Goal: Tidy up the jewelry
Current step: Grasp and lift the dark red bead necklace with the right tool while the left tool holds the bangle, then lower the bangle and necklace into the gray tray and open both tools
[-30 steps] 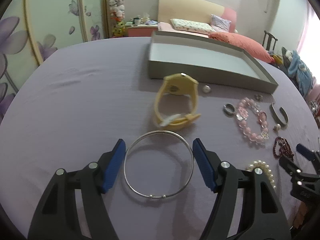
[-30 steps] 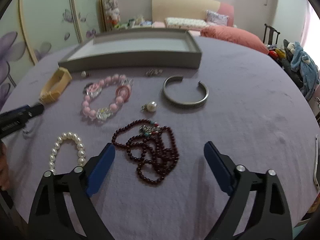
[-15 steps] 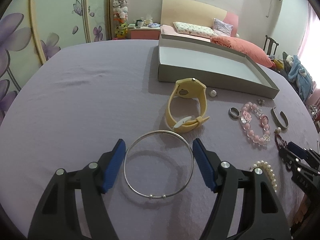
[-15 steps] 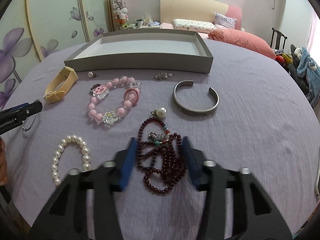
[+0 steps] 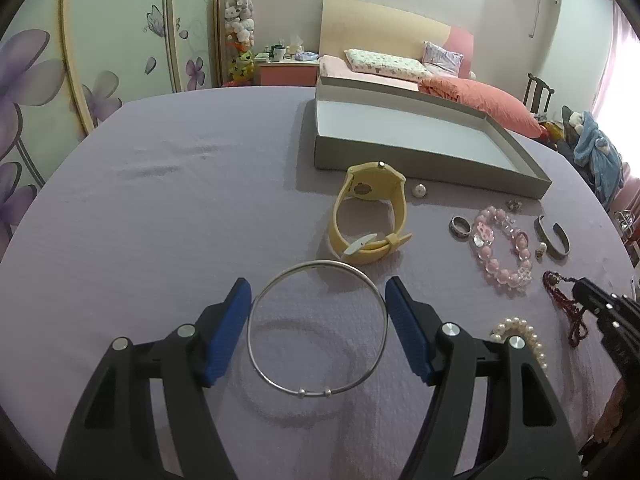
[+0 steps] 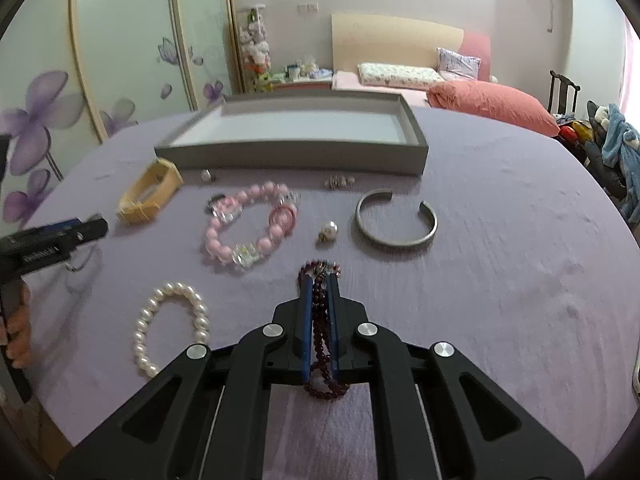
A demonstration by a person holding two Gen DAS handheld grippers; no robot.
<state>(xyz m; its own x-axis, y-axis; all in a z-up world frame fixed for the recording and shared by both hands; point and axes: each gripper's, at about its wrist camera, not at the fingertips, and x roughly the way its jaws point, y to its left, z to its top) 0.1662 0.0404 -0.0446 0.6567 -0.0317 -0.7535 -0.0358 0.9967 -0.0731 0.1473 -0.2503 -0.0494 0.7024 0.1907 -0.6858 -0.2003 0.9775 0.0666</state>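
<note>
A round worktop (image 5: 160,208) covered in lilac cloth, seen from two handheld tools. At the left, the left tool (image 5: 318,304) holds a thin silver bangle (image 5: 317,326) between its blue pads (image 5: 228,332), jaws spread wide to the bangle's full width and a pad touching each side; the bangle casts a shadow on the cloth below it. Just beyond it lies a yellow watch (image 5: 370,216) with its strap buckled. Behind the watch sits a shallow grey tray (image 5: 420,160), and a small pearl (image 5: 419,190) rests near the tray's front wall. Further right lie a ring (image 5: 460,227), a pink bead bracelet (image 5: 502,250) and an open silver cuff (image 5: 554,236), none touching another. A white pearl bracelet (image 6: 172,326) lies nearer the front edge, partly hidden behind the left tool in the left view. At the right, the right tool (image 6: 319,278) is closed to a narrow gap on a dark red bead strand (image 6: 322,332), which runs between its pads and hangs in a loop behind them. In the right view a pearl pendant (image 6: 330,231) lies between the pink bracelet and the cuff, and a small cluster, too blurred to identify, lies near the tray's front
</note>
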